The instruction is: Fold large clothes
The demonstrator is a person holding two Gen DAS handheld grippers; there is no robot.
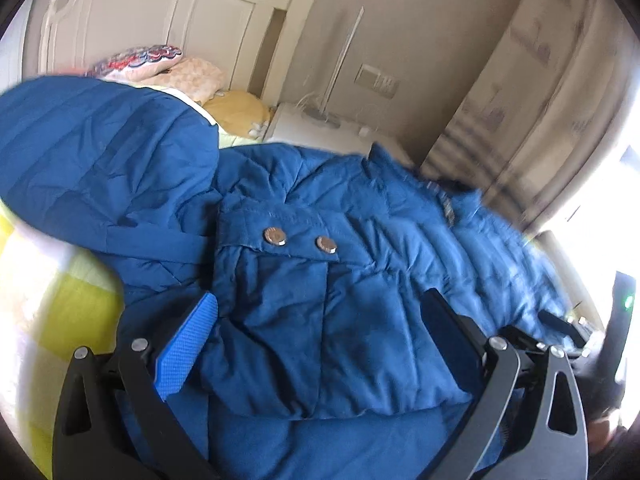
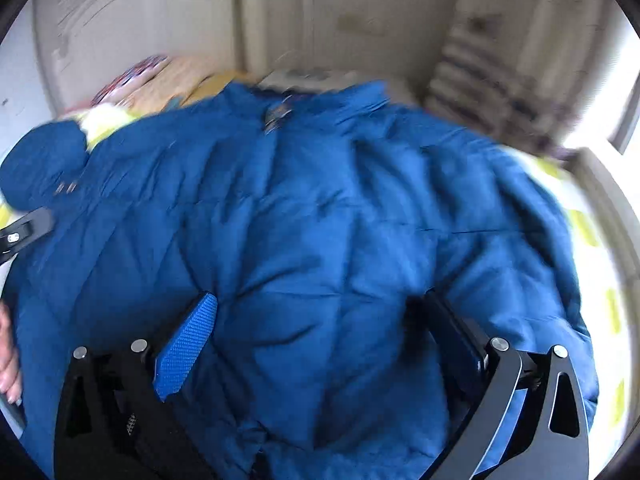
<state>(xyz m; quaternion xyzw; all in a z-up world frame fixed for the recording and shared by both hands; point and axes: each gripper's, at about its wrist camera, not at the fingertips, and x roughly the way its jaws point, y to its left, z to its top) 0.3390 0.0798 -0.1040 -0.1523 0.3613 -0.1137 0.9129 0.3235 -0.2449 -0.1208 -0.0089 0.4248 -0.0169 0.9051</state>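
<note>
1. The left gripper (image 1: 320, 328) has its jaws wide apart, poised over the near part of a blue padded coat (image 1: 304, 280); nothing is clamped between the blue-faced pads (image 1: 188, 352).
2. Just beyond its fingertips lies a pocket flap (image 1: 280, 232) with two round metal snaps (image 1: 275, 236).
3. The right gripper (image 2: 320, 332) also stands wide apart, its jaws over the quilted middle of the coat (image 2: 320, 220) with no cloth pinched between them.
4. At the far left edge of the right wrist view a hand (image 2: 8, 356) shows, and above it a black part of the left gripper (image 2: 24, 228).
5. The coat is spread across a bed with a yellow and white checked cover (image 1: 60, 300); a sleeve or hood (image 1: 92, 152) lies bunched to the far left.
6. Farther off, pillows (image 1: 168, 68) rest against a white headboard (image 1: 152, 16).
7. To the right of the bed stands a white bedside table (image 1: 320, 124), and a patterned curtain (image 1: 540, 72) hangs beside a bright window at the far right.
</note>
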